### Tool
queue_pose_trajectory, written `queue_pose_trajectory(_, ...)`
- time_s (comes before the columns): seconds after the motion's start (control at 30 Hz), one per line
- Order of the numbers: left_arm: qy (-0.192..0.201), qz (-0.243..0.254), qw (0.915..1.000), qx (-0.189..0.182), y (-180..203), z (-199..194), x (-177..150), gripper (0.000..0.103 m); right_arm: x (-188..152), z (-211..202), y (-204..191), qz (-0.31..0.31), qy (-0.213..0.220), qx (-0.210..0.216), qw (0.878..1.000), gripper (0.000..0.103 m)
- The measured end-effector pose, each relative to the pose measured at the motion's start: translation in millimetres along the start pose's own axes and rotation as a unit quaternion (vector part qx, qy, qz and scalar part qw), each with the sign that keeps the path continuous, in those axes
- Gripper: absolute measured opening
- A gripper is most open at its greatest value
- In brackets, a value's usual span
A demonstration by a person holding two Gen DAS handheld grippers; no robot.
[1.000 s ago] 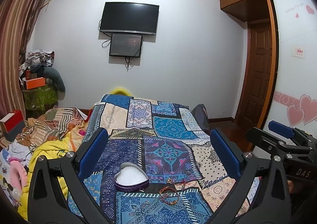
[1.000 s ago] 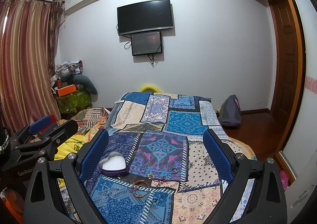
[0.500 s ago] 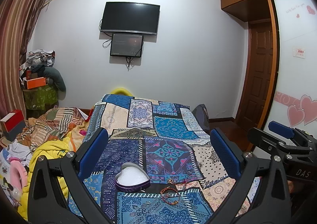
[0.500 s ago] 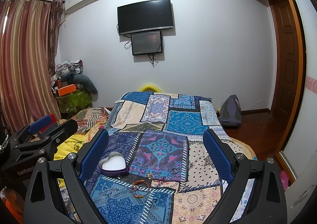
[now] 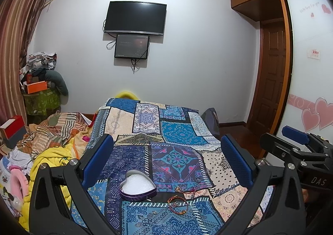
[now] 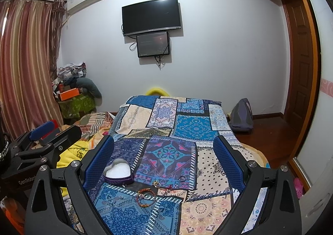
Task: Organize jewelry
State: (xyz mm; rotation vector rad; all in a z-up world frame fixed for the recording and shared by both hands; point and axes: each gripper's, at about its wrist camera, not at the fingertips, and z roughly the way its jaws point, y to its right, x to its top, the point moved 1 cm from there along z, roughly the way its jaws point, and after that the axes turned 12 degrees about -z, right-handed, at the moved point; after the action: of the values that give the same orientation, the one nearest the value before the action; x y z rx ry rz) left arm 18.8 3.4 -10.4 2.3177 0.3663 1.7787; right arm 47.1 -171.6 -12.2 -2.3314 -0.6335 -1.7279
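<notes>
A purple heart-shaped box [image 5: 138,187] with white foam inside sits open on the patchwork bedspread; it also shows in the right wrist view [image 6: 118,173]. A red-orange beaded bracelet [image 5: 178,207] lies just right of it, also seen in the right wrist view [image 6: 146,198]. Small rings [image 6: 156,183] and a red string piece [image 6: 168,188] lie nearby. My left gripper [image 5: 166,160] is open and empty above the box. My right gripper [image 6: 164,158] is open and empty above the jewelry.
The patchwork bedspread [image 5: 179,133] covers the bed. Crumpled yellow and striped blankets [image 5: 52,147] lie at the left. A dark bag [image 6: 241,116] sits on the floor at the right. A wooden door [image 5: 272,77] and wardrobe stand at the right.
Both views have shifted only slightly; the grippers stay open and nothing on the bed has moved.
</notes>
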Motion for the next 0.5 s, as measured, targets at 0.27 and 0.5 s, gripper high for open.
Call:
queue_pose_trajectory(0.27, 0.000, 0.001, 1.0000, 0.001, 0.3, 0.2, -0.5, 0.103, -0.3, 0.8, 0.9, 0.001, -0.001, 0.000, 1.000, 0.095)
queue_pose_trajectory(0.5, -0.002, 0.001, 1.0000, 0.004, -1.9, 1.8, -2.4, 0.103, -2.6, 5.5, 2.5, 0.001, -0.008, -0.002, 1.000, 0.095)
